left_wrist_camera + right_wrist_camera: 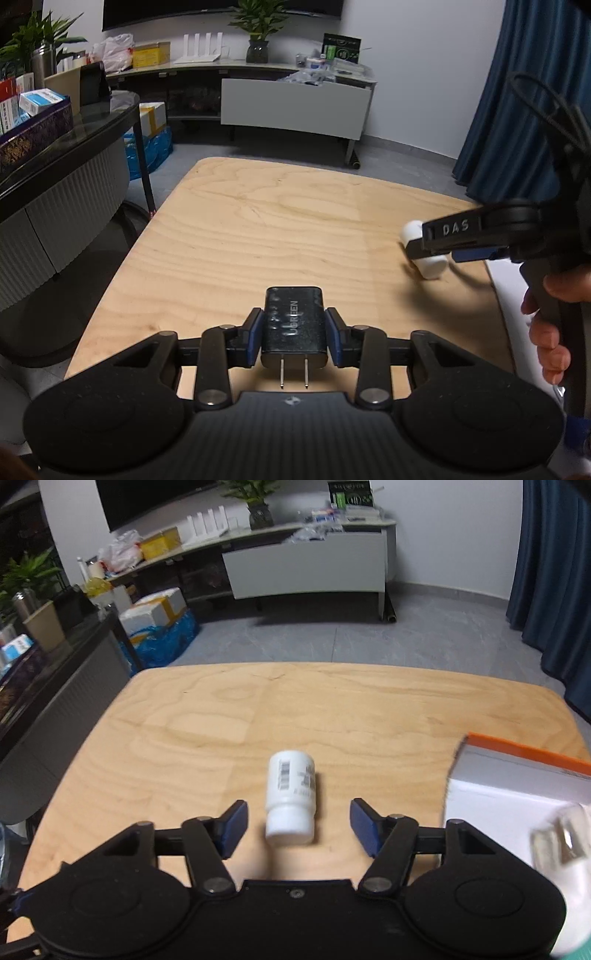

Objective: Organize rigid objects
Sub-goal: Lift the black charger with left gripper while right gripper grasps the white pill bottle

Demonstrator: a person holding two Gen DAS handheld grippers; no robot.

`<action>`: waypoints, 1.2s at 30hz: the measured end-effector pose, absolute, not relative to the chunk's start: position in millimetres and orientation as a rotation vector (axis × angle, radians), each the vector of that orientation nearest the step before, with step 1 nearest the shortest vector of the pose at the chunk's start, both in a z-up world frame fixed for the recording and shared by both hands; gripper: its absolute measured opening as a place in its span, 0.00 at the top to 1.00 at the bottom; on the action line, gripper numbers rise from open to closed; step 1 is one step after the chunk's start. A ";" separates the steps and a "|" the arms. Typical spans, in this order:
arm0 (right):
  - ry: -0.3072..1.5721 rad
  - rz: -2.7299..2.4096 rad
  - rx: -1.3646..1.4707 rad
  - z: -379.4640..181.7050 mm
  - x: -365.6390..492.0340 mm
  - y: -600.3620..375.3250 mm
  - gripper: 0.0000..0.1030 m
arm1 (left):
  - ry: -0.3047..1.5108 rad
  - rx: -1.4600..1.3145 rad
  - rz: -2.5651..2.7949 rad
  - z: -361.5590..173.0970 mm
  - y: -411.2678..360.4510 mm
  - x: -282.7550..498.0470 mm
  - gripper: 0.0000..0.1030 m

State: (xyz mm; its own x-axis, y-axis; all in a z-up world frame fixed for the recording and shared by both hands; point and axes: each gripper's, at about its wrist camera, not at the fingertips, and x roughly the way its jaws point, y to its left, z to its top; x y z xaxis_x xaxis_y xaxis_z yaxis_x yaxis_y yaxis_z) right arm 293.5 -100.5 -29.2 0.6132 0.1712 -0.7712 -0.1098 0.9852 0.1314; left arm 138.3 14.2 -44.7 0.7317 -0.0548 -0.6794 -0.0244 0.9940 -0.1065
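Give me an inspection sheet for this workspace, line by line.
Surface: wooden table, bare across its middle.
Job's things: black charger, prongs toward the camera; white bottle lying on its side; orange-edged white box at the right edge.
Clutter: blurred clear object near the box, unidentifiable.
Grippers: left gripper shut on the charger; right gripper open, jaws either side of the bottle.
Cables: nothing seen on the table.
Surroundings: TV console, blue curtain, potted plant.
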 end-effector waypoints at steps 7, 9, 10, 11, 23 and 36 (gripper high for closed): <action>0.882 0.147 -0.022 -37.6 302.9 -85.4 0.61 | 0.771 -0.120 -0.004 -48.1 17.9 157.8 0.65; 0.876 0.151 -0.039 -35.8 295.1 -83.2 0.61 | 0.771 -0.129 0.001 -46.1 19.7 156.9 0.65; 0.867 0.154 -0.044 -34.1 289.5 -82.6 0.61 | 0.768 -0.132 0.004 -44.2 20.5 155.3 0.65; 0.861 0.155 -0.047 -31.9 283.3 -81.9 0.61 | 0.765 -0.133 0.007 -42.2 21.0 153.3 0.65; 0.769 0.182 0.086 30.7 174.9 -92.6 0.61 | 0.696 -0.113 -0.035 0.8 5.1 107.1 0.65; 0.711 0.082 0.117 65.7 74.0 -123.4 0.61 | 0.638 -0.089 -0.137 30.4 -32.9 48.4 0.65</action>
